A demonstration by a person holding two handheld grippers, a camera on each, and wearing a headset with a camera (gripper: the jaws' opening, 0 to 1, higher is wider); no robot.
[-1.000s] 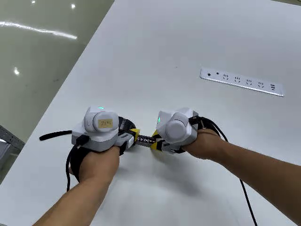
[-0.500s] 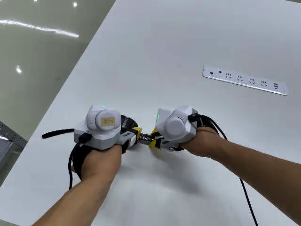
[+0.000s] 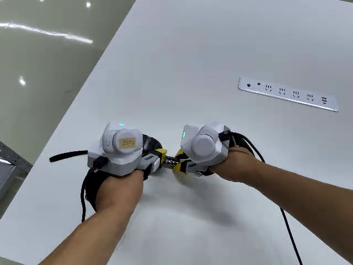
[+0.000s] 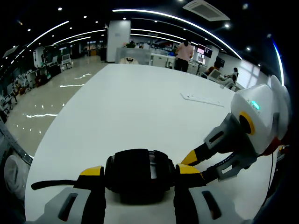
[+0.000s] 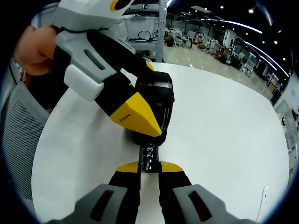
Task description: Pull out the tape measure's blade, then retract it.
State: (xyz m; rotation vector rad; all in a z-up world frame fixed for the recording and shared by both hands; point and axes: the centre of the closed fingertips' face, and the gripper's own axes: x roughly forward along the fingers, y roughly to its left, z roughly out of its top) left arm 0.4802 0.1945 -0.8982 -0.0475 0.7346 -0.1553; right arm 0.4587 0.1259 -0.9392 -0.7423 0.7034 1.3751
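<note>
The left gripper's [image 4: 139, 171] yellow-tipped jaws are clamped on either side of the black tape measure case [image 4: 136, 161], which sits squarely between them, low over the counter [image 3: 220, 49]. The right gripper's [image 5: 149, 167] jaws are closed flat on the blade [image 5: 149, 153], pinching it just outside the case mouth, with the printed numerals showing right above the jaw tips. In the head view the two grippers face each other, nose to nose, near the counter's front left part. Only a short stretch of blade bridges the gap between them. A white power strip [image 3: 288, 94] lies well apart, toward the far right.

With so little blade out, this looks like one end of the stroke: either the pull is just starting or the retraction is almost done. The pictures alone do not settle which.

If the pull is starting, the next move calls for the right gripper to draw straight away from the case, in line with the blade, while the left gripper holds the case firm. If the blade is nearly home, the right gripper should ease in toward the mouth and then let go, so the blade does not snap back or twist.
</note>
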